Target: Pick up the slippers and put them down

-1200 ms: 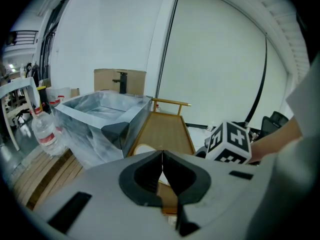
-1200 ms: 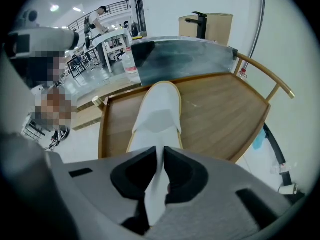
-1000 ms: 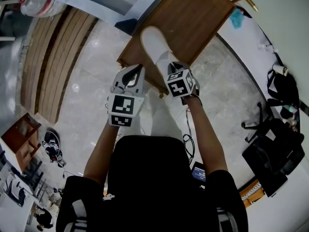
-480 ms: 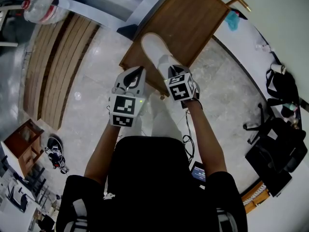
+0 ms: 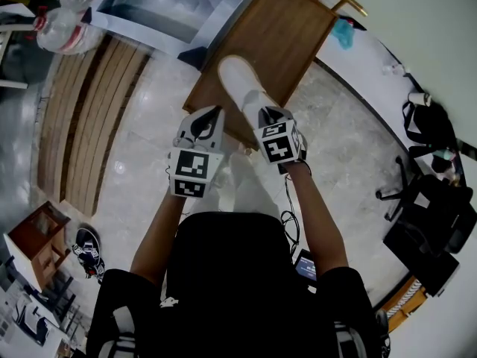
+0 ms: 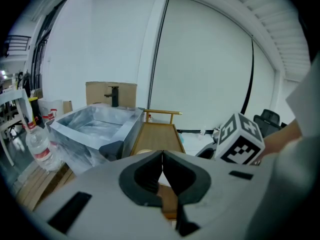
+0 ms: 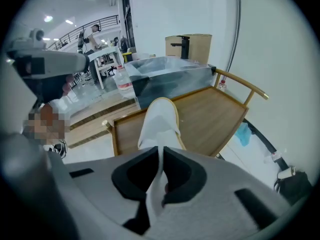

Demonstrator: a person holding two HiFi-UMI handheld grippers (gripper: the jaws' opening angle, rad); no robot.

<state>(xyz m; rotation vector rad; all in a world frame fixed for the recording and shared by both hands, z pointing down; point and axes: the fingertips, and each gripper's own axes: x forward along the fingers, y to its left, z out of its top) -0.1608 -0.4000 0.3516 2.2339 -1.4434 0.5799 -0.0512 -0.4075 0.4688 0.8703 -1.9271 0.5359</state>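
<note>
A white slipper hangs over the near corner of a low wooden table. My right gripper is shut on its heel end. In the right gripper view the slipper stretches away from the jaws over the table top, and its white fabric is pinched between the pads of the right gripper. My left gripper is beside it on the left, its jaws closed tip to tip. In the left gripper view the left gripper holds nothing, and the right gripper's marker cube is close by.
A metal basin stands beyond the table, with plastic bottles to its left. A slatted wooden platform lies at the left on the marble floor. A teal cloth lies beyond the table, and black office chairs stand at the right.
Both grippers have risen a little. The slipper has come up with the right one, and the left has stayed beside it.
</note>
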